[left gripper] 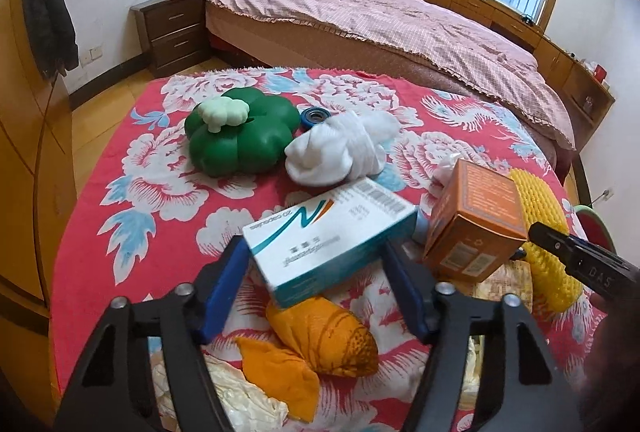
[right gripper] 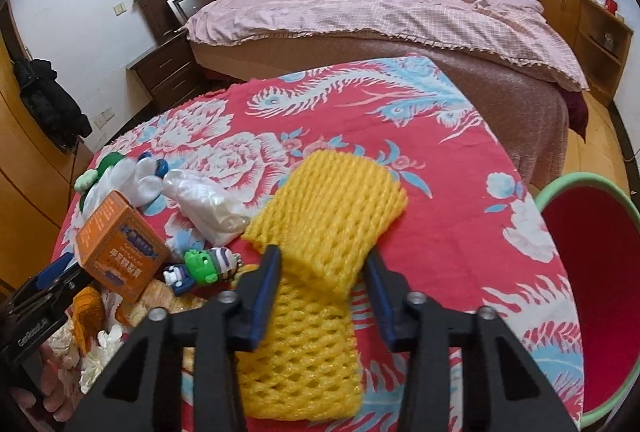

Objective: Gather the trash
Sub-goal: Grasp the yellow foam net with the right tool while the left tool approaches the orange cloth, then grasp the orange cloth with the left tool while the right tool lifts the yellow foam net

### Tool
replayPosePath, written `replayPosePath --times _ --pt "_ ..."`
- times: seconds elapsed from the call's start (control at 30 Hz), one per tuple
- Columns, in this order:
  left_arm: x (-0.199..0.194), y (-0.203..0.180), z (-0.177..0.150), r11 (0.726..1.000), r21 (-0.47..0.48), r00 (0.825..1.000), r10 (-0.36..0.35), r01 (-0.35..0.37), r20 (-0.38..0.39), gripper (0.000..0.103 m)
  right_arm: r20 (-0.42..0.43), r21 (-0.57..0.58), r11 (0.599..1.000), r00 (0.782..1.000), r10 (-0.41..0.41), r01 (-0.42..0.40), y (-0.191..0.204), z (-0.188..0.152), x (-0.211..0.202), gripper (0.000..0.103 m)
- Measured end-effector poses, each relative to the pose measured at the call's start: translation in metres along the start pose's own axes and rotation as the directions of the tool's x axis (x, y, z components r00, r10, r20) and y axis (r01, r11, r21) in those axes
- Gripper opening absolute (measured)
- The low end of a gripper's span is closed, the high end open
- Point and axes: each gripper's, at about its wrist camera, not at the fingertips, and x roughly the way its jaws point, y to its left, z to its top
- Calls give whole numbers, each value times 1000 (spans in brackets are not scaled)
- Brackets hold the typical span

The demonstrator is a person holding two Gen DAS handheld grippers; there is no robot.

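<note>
2 grippers worked over the red flowered worktop (right gripper: 460,191). The left gripper (left gripper: 316,264) had its jaws clamped on a white-and-teal medicine box (left gripper: 328,232), lifted above an orange cloth (left gripper: 324,332). The right gripper (right gripper: 324,272) had its jaws apart around a yellow foam net (right gripper: 328,216), seemingly not yet squeezing it. A red basin (right gripper: 592,272), probably the trash bin, sat just beside the worktop's right edge. The soft net could slip or fold out when pinched, and the box, held near one end, might twist loose or knock the orange carton (left gripper: 472,220) beside it.
</note>
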Motion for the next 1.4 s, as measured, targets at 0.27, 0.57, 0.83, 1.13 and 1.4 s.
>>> replayPosePath --times 0.27,0.57,0.83,1.13,1.4 --pt "-5 4 -3 999 -24 1000 21 -21 -17 68 13 -18 1000 1000 23 -23 1 -2 -7 19" --pt "-25 8 -10 999 -44 1000 7 -8 -8 68 99 -1 999 994 39 -39 -8 -6 -41 17" --pt "-30 -2 -28 999 -35 1000 0 -1 -28 68 148 -4 998 987 59 -60 -10 -13 -69 17" --pt "-28 4 -33 996 -28 996 89 -89 -12 69 117 -42 997 991 63 -58 -9 -26 -79 17" --pt "-23 1 -35 991 4 991 134 -134 -9 76 48 -41 998 998 45 -43 -12 -40 -64 23"
